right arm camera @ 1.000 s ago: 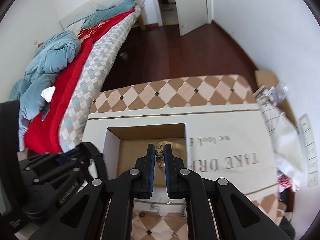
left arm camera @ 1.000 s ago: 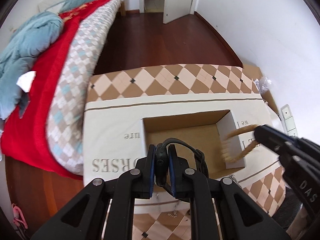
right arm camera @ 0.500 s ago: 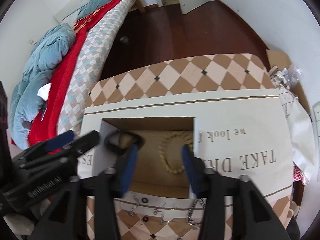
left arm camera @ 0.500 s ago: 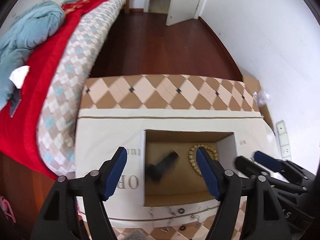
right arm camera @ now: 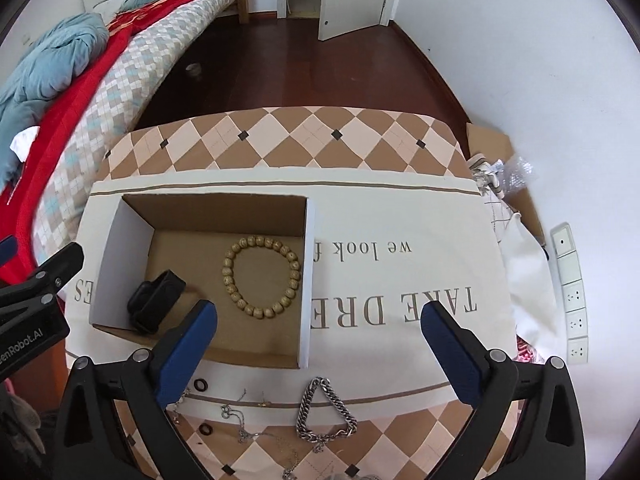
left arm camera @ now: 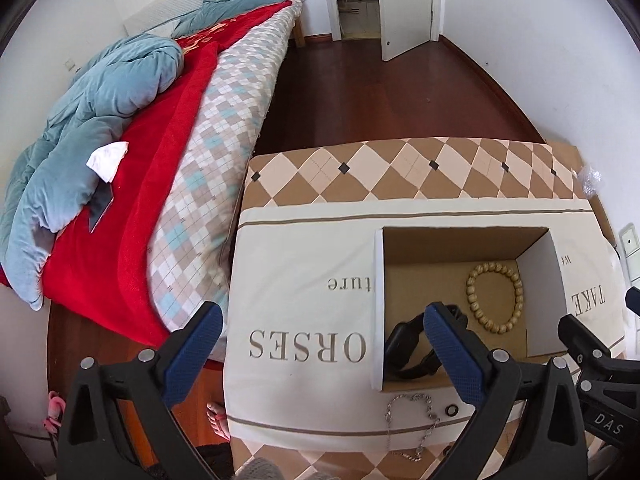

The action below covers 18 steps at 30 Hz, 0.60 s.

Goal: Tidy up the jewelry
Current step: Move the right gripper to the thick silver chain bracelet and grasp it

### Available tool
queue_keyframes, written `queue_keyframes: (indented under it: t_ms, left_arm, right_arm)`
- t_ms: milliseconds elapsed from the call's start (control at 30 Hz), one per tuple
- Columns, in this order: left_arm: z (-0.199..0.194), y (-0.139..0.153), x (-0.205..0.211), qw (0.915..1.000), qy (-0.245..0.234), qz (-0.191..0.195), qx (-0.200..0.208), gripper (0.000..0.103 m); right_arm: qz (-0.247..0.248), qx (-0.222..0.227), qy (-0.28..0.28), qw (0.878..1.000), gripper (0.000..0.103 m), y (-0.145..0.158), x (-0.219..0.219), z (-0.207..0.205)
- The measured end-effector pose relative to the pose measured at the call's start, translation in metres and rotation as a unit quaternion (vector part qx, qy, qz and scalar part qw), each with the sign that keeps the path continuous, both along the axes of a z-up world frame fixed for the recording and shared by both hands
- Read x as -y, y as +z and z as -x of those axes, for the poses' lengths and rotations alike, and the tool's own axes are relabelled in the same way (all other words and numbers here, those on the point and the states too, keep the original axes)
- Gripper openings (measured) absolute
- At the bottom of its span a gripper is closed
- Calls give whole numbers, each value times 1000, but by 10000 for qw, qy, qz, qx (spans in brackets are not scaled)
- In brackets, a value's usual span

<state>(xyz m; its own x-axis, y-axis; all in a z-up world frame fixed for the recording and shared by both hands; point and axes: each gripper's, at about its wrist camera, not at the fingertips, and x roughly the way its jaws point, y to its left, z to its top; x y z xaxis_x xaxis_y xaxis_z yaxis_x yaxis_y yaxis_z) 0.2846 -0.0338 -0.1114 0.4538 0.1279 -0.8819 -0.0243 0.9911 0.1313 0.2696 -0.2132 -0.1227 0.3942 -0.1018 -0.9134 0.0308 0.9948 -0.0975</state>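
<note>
Both grippers hung above the cardboard box (right arm camera: 200,216) on the cloth-covered bench (right arm camera: 280,140). The left gripper (left arm camera: 324,340) and the right gripper (right arm camera: 320,336) each had jaws that had just been opening and now stood spread wide, released, with nothing gripped between them. Inside the box lay one wooden bead bracelet (right arm camera: 262,276) flat on the floor of the box toward its right wall, and one black band (right arm camera: 156,300), perhaps a watch or tracker, toward the left wall; the two lay apart. On the cloth in front of the box waited one heavy silver chain (right arm camera: 326,412), at least two thin chains (right arm camera: 240,420) too fine to count surely, and two small dark rings (right arm camera: 200,385); the left wrist view showed one of those thin chains (left arm camera: 412,424) and one ring (left arm camera: 452,411) just outside the box's near wall. The step in hand appeared to be the drop-off, apparently complete, so the sensible thing would be to lift both grippers straight clear of the box walls before reaching for the next piece. For the heavy chain, coming down over a bunched part of its links would likely give the pads more to hold than a single strand. The thin chains looked liable to slip or tangle with one another, so taking one at a time seemed wiser.
</note>
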Motion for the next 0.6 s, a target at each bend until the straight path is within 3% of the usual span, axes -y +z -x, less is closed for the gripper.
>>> queue_keyframes:
  t_ms: [267,600]
  left_arm:
    - [27,22,-1,9996,28,-14,280,102]
    - [78,63,-1,9977,-12,106,669,102]
  right_arm:
    - [-99,191,-28,9998,103,16,-3,21]
    - [-123,606,46,9981,103,58,-6,67]
